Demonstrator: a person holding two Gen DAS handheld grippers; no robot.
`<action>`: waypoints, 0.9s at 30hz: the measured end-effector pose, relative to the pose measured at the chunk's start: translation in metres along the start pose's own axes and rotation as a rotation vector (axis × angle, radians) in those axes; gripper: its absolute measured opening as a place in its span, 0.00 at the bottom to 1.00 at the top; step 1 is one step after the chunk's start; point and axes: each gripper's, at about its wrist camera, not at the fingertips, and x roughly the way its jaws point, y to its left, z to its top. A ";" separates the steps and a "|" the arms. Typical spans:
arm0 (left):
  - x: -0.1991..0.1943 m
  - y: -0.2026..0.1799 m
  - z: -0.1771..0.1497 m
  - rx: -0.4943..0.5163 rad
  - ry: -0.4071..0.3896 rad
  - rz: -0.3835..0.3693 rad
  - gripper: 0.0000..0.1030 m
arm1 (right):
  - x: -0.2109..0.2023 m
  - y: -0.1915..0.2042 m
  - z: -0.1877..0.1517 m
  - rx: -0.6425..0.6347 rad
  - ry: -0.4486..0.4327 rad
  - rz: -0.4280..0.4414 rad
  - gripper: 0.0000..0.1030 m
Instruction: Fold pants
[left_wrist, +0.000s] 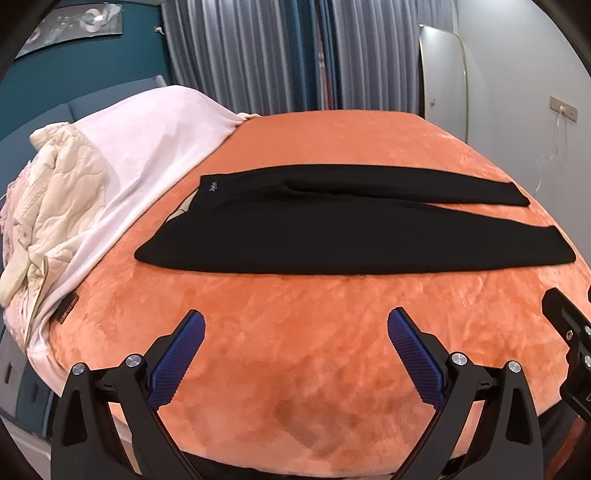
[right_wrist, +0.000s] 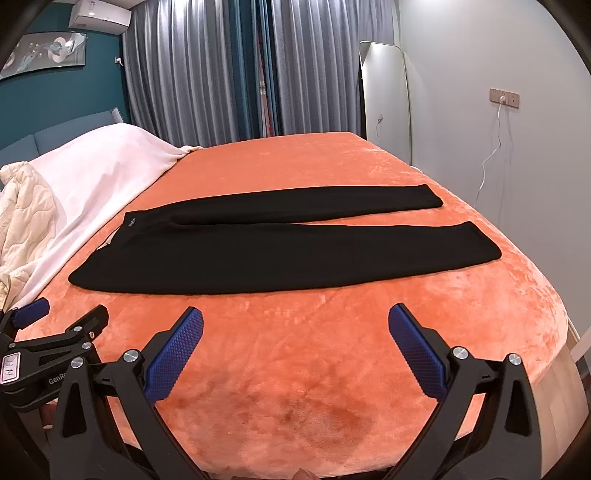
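Black pants (left_wrist: 236, 243) lie flat across the middle of the bed, on the orange blanket (left_wrist: 295, 350), waistband toward the pillow end at left, both legs stretched out to the right with a thin wedge of orange showing between them. A small pale logo sits near the waistband's far corner. Short of the near leg hovers the left hand-held gripper (left_wrist: 295, 325), blue pads spread wide and holding nothing. Beside it, the right hand-held gripper (right_wrist: 295, 321) is just as wide apart, empty too, clear of the cloth. Left of the pants, a white sheet (right_wrist: 103, 170) drapes the pillows, with a cream quilt (left_wrist: 59, 192) bunched beyond it.
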 end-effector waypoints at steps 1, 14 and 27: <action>-0.001 0.000 0.000 -0.002 -0.002 -0.003 0.95 | 0.000 0.000 0.000 0.001 0.001 0.000 0.96; 0.005 0.001 0.007 0.005 0.041 0.002 0.95 | 0.004 0.001 -0.001 0.001 0.010 0.001 0.95; 0.007 0.001 0.010 0.007 0.030 0.008 0.95 | 0.009 -0.002 -0.001 0.003 0.020 0.002 0.95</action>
